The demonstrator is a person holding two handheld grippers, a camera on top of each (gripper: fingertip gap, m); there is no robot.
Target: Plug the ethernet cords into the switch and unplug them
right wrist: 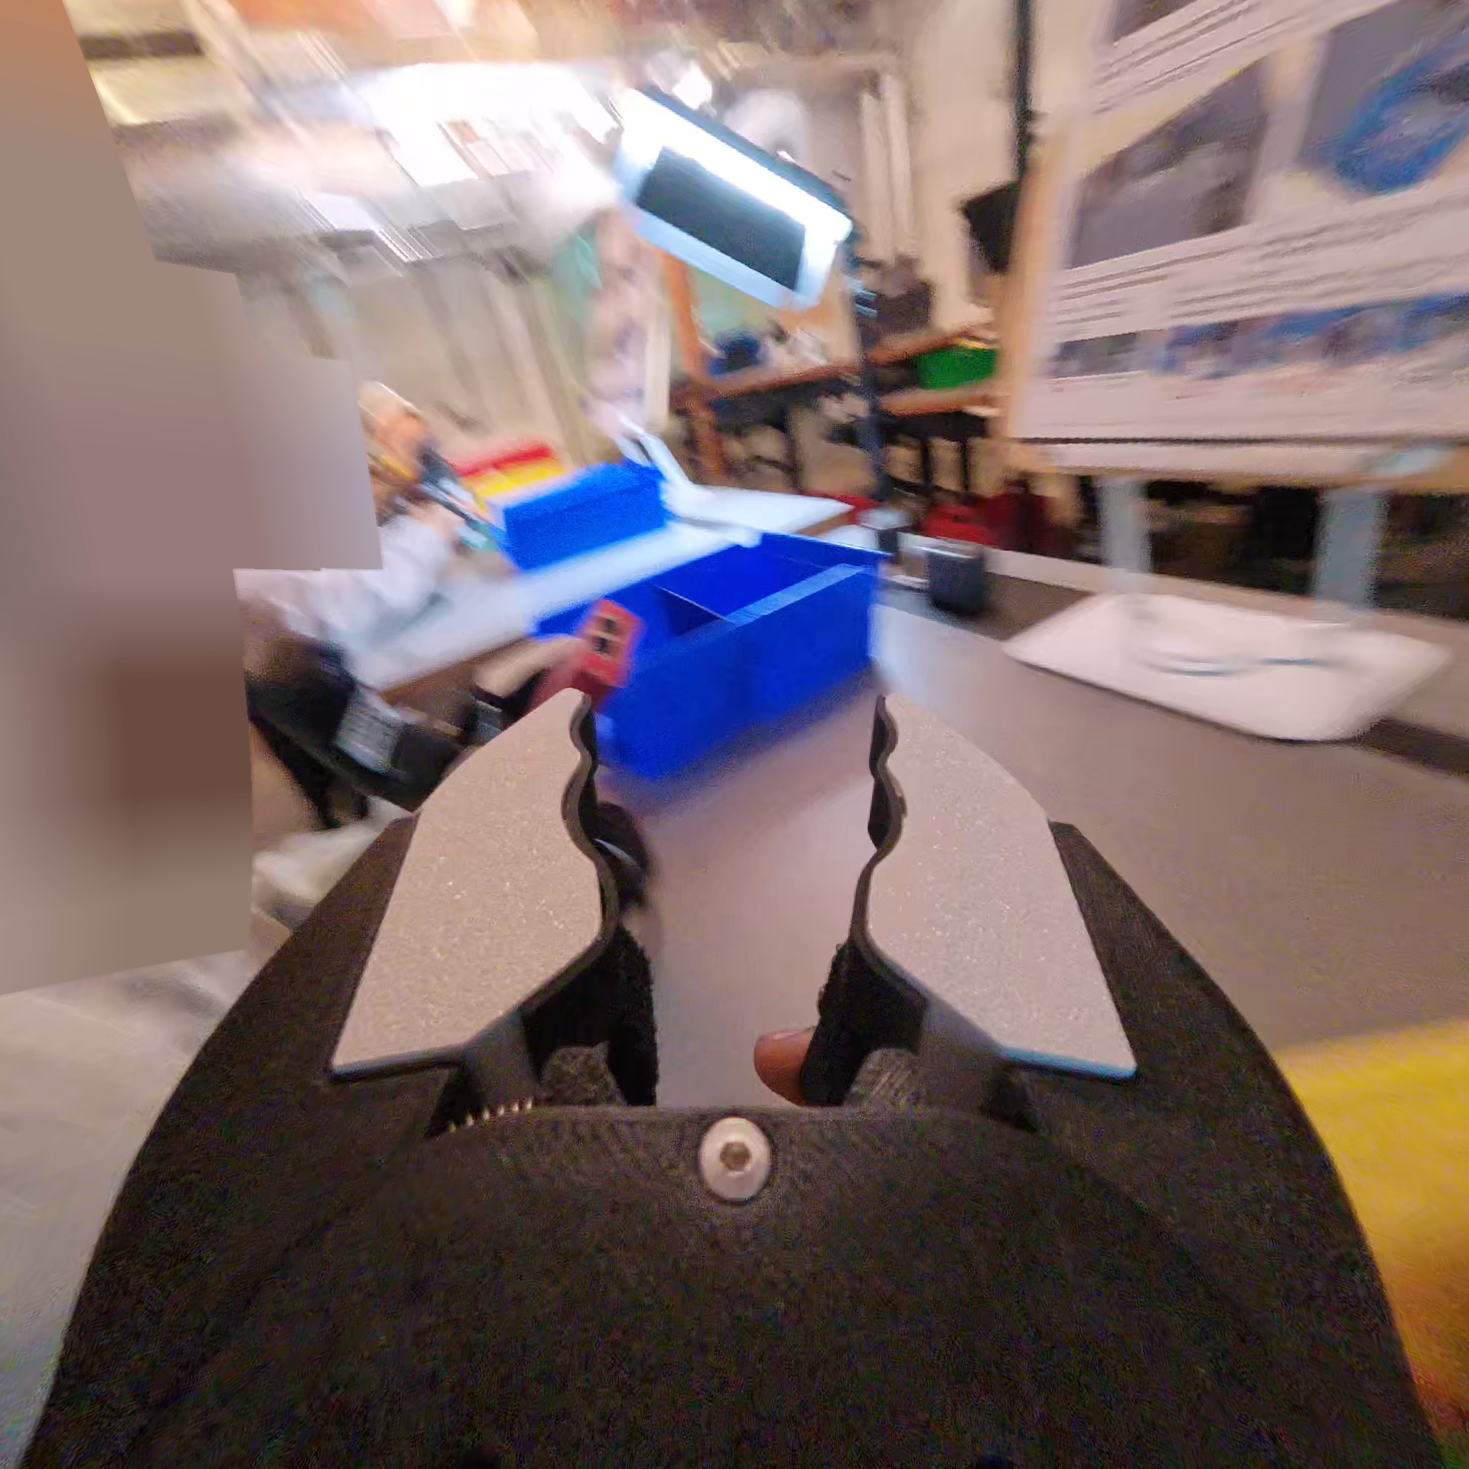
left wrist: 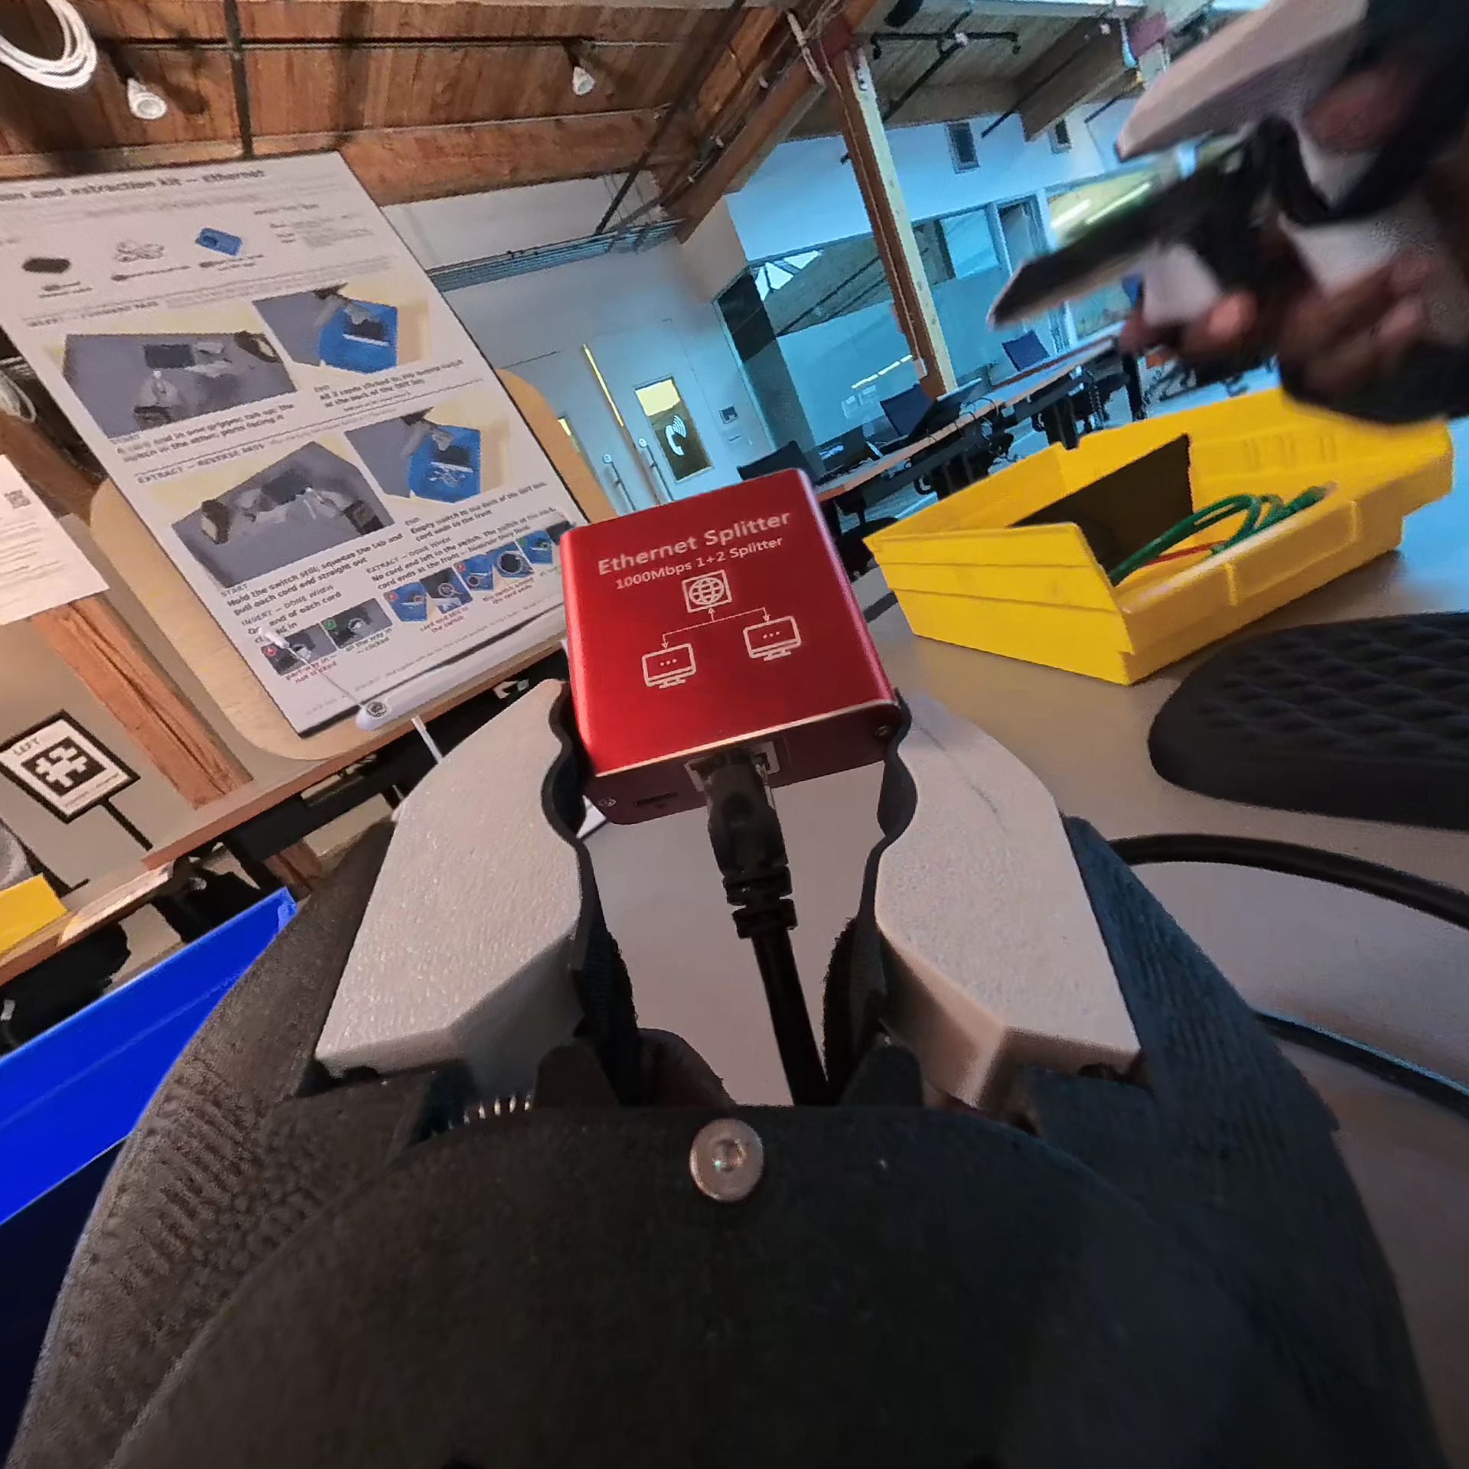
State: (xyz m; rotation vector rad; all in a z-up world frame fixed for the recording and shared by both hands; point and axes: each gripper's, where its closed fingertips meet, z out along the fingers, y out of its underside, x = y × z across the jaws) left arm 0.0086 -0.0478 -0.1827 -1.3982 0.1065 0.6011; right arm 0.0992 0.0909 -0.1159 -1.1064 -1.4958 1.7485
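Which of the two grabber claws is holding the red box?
The left gripper: its grey fingers squeeze the red switch, which has a black cord plugged in. The right gripper is open and holds nothing.

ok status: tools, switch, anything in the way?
Left tool shut on red switch, black cord plugged in. Right tool open, empty, in the air. More cords in yellow bin. Nothing blocking.
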